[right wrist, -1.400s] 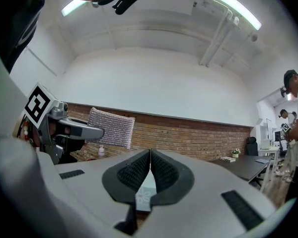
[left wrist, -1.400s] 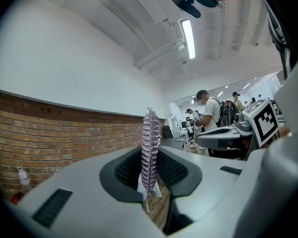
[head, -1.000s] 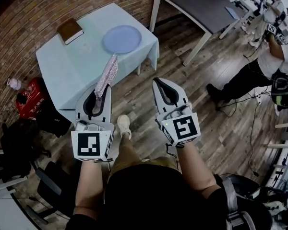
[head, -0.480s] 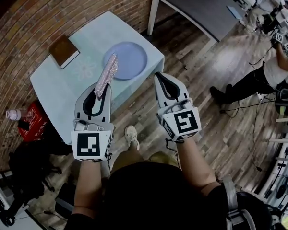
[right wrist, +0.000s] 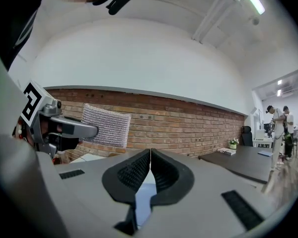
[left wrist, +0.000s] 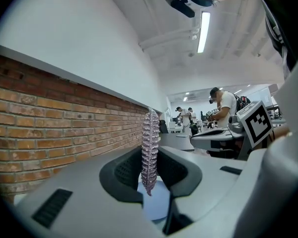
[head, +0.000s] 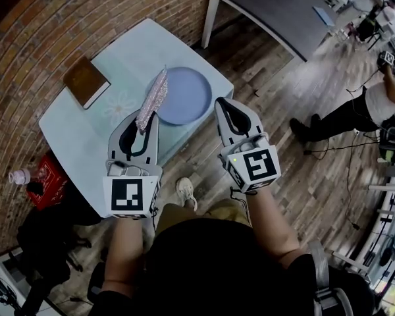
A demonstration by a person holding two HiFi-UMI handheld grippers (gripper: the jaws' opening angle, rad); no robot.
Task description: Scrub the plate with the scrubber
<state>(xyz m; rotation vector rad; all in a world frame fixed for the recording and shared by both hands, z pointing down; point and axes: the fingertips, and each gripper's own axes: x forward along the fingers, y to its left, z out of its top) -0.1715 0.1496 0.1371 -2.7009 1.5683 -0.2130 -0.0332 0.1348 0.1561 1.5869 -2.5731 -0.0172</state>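
**Left jaws pinch scrubber near plate, right jaws closed on nothing**

Head view: left gripper (head: pixel 147 116) has its jaws pinching the pink-silver glittery flat scrubber (head: pixel 153 99) by its near end. The scrubber sticks out toward 12 o'clock, and its far end overlaps the 9 o'clock rim of the round pale blue plate (head: pixel 192 97). Can't tell whether it touches the plate.

The plate lies flat on the light blue cloth-covered tabletop (head: pixel 85 133), near the corner closest to the person. A brown rectangular book (head: pixel 85 81) sits at 9 to 10 o'clock from the plate, well apart from it.

Right gripper (head: pixel 225 104) sits at 4 o'clock from the plate, over the tabletop edge, with jaws pressed together and nothing between them. The right gripper view confirms it: the jaw pads meet in a thin line (right wrist: pixel 150 157).

In the left gripper view the scrubber (left wrist: pixel 150 148) stands edge-on and upright between the jaws, with the plate (left wrist: pixel 155 205) showing below it.

Other things in the head view:
- A red box (head: pixel 47 180) on the floor at 7 o'clock from the tabletop.
- A dark grey table with white legs (head: pixel 276 8) at 1 o'clock.
- A person in a white top (head: pixel 382 101) at 3 o'clock on the wood plank floor (head: pixel 303 176).
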